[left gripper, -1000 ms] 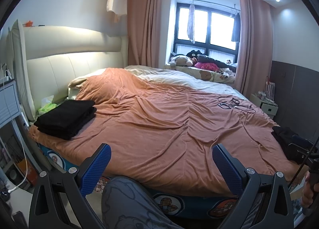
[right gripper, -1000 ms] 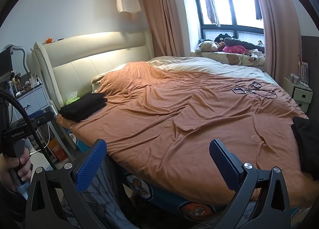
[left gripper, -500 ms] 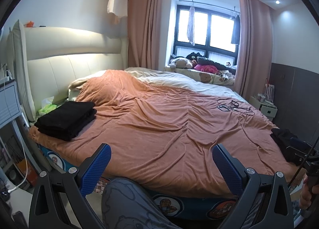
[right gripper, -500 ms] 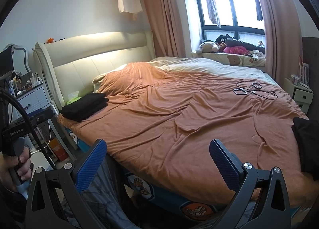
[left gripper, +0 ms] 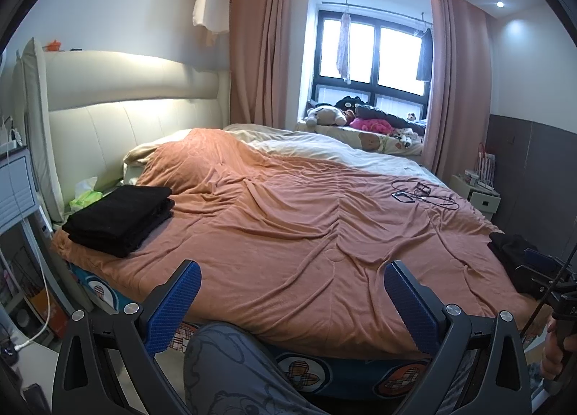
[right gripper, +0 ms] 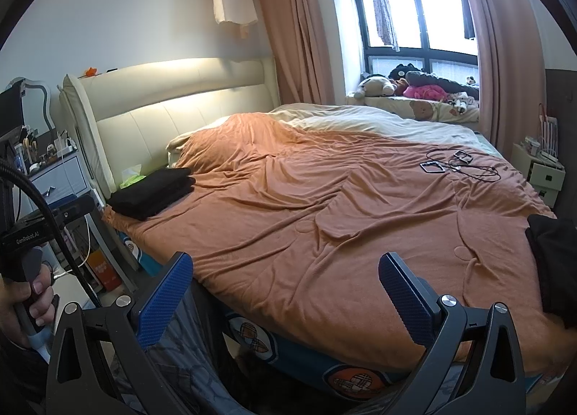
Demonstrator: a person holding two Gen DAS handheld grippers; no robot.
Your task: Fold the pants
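While both grippers hung spread and empty, the unfolded black pants [right gripper: 551, 260] lay crumpled at the frame's right edge, nearer the right gripper [right gripper: 285, 292] than the left gripper [left gripper: 292, 299].

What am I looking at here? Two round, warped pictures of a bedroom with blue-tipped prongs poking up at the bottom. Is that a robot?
There is no robot. A person standing at the side of the bed holds a tool in each hand, and each tool carries a wide-angle camera looking forward along its two fingers. That is why both pictures bulge.

One picture comes from the left hand-held gripper, the other from the right hand-held gripper. The blue-padded prongs are their fingers. Both stand wide apart and hold nothing.

On the orange blanket lie a neat stack of folded black pants near the headboard, a crumpled black garment at the opposite edge, probably next to be folded, and some cables farther back. In the right-hand picture you can also see the person's hand gripping the other tool's handle.
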